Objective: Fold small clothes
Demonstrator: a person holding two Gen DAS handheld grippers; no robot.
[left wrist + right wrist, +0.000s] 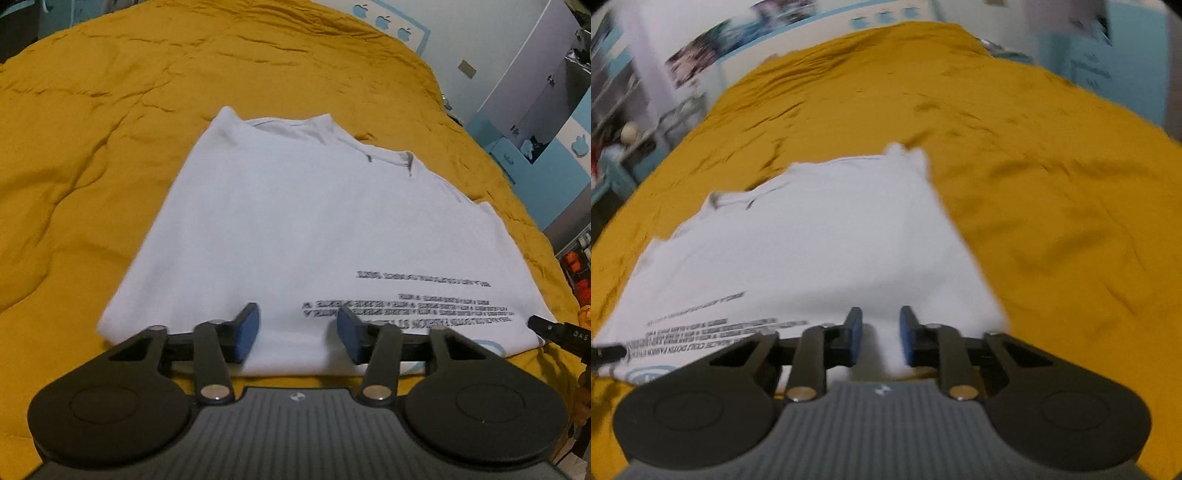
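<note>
A white T-shirt [303, 236] lies folded flat on a mustard-yellow bedspread [110, 129], its black printed lines nearest the cameras — too blurred to read. The left hand-held gripper [298, 336] hangs over the shirt's near edge, blue pads spread, nothing between them. The right hand-held gripper [881, 339] shows a gap with white cloth in it; a grip cannot be told. Pale walls with blue apple stickers [384, 20] surround the bed — the right view is smeared.
</note>
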